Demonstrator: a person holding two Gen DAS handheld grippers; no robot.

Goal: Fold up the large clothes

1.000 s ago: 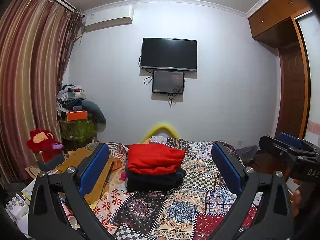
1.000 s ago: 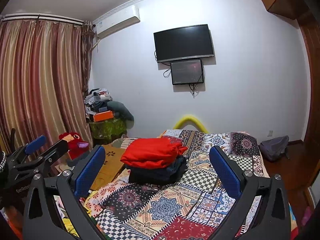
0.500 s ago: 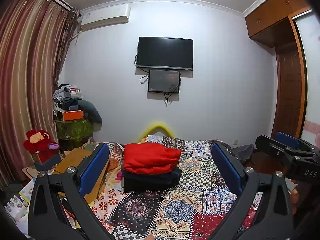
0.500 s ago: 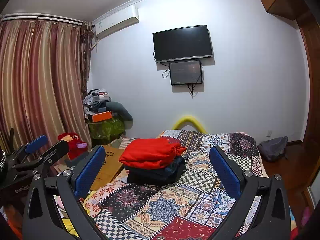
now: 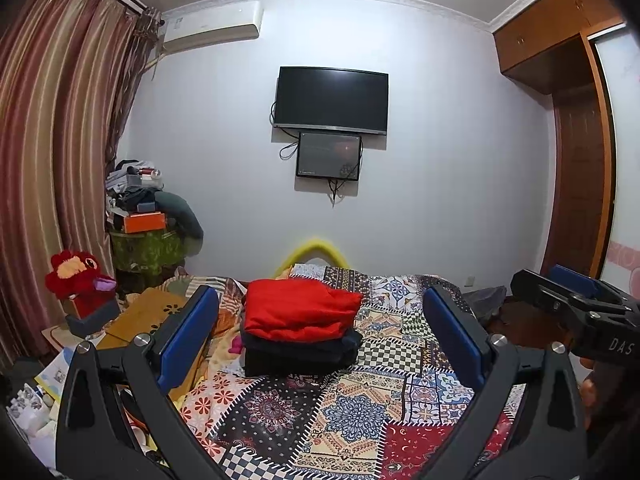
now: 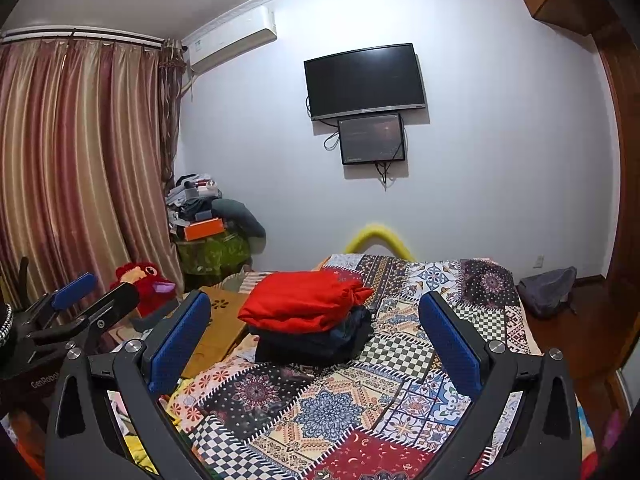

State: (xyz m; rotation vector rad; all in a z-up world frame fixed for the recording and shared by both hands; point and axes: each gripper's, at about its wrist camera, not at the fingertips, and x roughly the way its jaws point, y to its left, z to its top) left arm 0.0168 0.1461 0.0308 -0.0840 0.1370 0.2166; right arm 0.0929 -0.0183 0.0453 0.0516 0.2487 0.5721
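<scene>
A folded red garment [image 5: 298, 308] lies on top of a stack of folded dark clothes [image 5: 300, 350] on a bed with a patchwork cover [image 5: 360, 408]. The stack also shows in the right wrist view, red garment [image 6: 300, 300] over the dark clothes [image 6: 312, 342]. My left gripper [image 5: 320, 336] is open and empty, held above the near part of the bed, short of the stack. My right gripper [image 6: 316, 340] is open and empty too, at about the same distance. Each gripper shows at the edge of the other's view.
A red plush toy [image 5: 78, 276] and a cluttered side table [image 5: 148, 240] stand at the left by the curtain [image 5: 52, 168]. A cardboard board [image 5: 148, 316] lies beside the bed. A TV [image 5: 332, 96] hangs on the far wall. A grey bag [image 6: 548, 290] lies on the floor, right.
Both grippers have stayed open. The left wrist view has drifted slightly, so the stack sits a little lower and further left; the clothes have not moved.
</scene>
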